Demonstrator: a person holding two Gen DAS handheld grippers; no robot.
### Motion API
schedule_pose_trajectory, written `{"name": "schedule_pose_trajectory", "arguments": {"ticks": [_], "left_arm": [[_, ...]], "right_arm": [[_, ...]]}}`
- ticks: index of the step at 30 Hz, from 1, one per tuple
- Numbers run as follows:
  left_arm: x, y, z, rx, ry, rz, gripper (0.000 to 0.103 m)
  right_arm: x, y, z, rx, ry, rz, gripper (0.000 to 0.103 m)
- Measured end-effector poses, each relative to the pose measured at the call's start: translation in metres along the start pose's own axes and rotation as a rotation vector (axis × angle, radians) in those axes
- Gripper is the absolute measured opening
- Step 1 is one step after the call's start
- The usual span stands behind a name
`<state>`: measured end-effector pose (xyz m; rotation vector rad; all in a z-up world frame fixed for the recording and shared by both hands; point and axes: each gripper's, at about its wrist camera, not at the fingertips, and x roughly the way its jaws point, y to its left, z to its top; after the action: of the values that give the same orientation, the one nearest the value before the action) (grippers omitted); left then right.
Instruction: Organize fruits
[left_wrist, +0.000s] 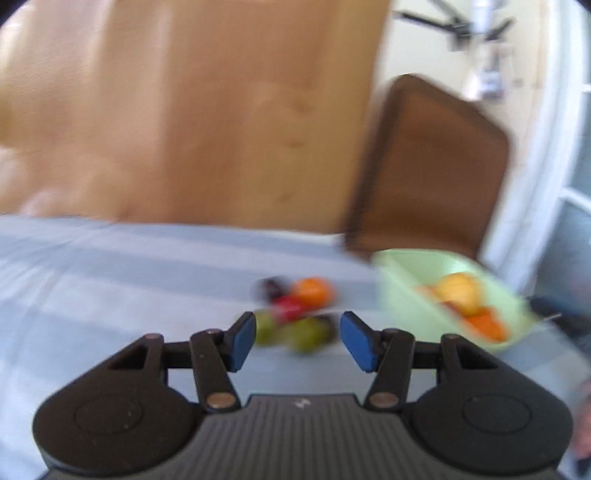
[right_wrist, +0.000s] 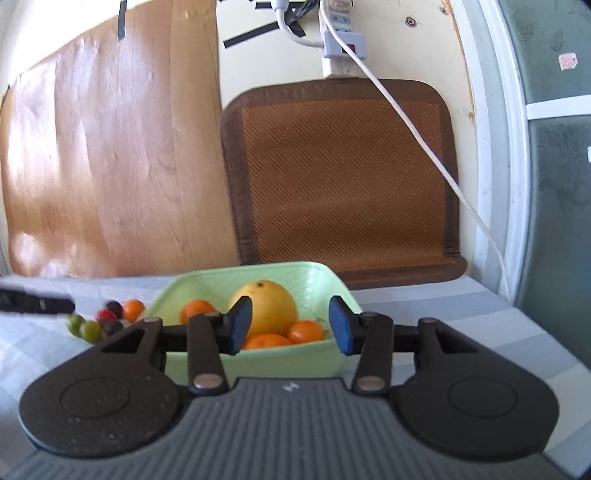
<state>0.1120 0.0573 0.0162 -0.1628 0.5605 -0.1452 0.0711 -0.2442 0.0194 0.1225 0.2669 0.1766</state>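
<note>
— Several small fruits are seen loose on the striped surface, just beside the green bowl. How should one be taken?

— With the left tongs, spread wide and empty, lowered squarely around one fruit. The right tongs, likewise wide, are kept clear.

The left gripper and the right gripper are built alike: black linkage arms are joined by silvery round pivot pins, and blue pads are fitted to the fingertips. A grey ribbed plate with a small white mark is flanked by two black rounded housings.
</note>
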Motion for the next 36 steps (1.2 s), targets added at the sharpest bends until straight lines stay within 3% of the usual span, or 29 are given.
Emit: {"name": "schedule_pose_trajectory", "arguments": {"ticks": [1, 3, 5, 8, 10, 13, 19, 21, 29, 31, 36], "left_arm": [[0.001, 0.011, -0.002, -0.005, 0.006, 0.042, 0.051], [0.003, 0.025, -0.001, -0.034, 0.016, 0.050, 0.051], [0.004, 0.027, 0.002, -0.046, 0.019, 0.006, 0.051], [0.007, 0.011, 0.001, 0.053, 0.011, -0.028, 0.052], [0.015, 0.003, 0.000, 0.095, 0.024, -0.033, 0.051], [0.024, 0.007, 0.006, 0.061, 0.039, -0.077, 0.051], [0.037, 0.053, 0.009, -0.226, 0.091, -0.234, 0.049], [0.043, 0.060, 0.009, -0.282, 0.110, -0.246, 0.048], [0.037, 0.060, 0.006, -0.267, 0.076, -0.257, 0.048], [0.035, 0.062, 0.006, -0.275, 0.067, -0.264, 0.048], [0.033, 0.054, 0.007, -0.218, 0.046, -0.232, 0.052]], "right_arm": [[0.000, 0.005, 0.004, 0.024, 0.000, 0.040, 0.048], [0.002, 0.020, 0.011, 0.042, 0.017, 0.118, 0.048], [0.012, 0.042, 0.018, 0.028, 0.050, 0.180, 0.048], [0.036, 0.079, 0.028, -0.027, 0.129, 0.253, 0.046], [0.055, 0.099, 0.032, -0.072, 0.188, 0.279, 0.038], [0.077, 0.118, 0.027, -0.113, 0.271, 0.297, 0.038], [0.069, 0.145, 0.000, -0.263, 0.300, 0.294, 0.038], [0.070, 0.157, -0.005, -0.334, 0.300, 0.284, 0.038], [0.103, 0.197, -0.028, -0.615, 0.304, 0.204, 0.039], [0.098, 0.202, -0.036, -0.698, 0.259, 0.149, 0.029], [0.062, 0.178, -0.028, -0.585, 0.209, 0.141, 0.029]]}}
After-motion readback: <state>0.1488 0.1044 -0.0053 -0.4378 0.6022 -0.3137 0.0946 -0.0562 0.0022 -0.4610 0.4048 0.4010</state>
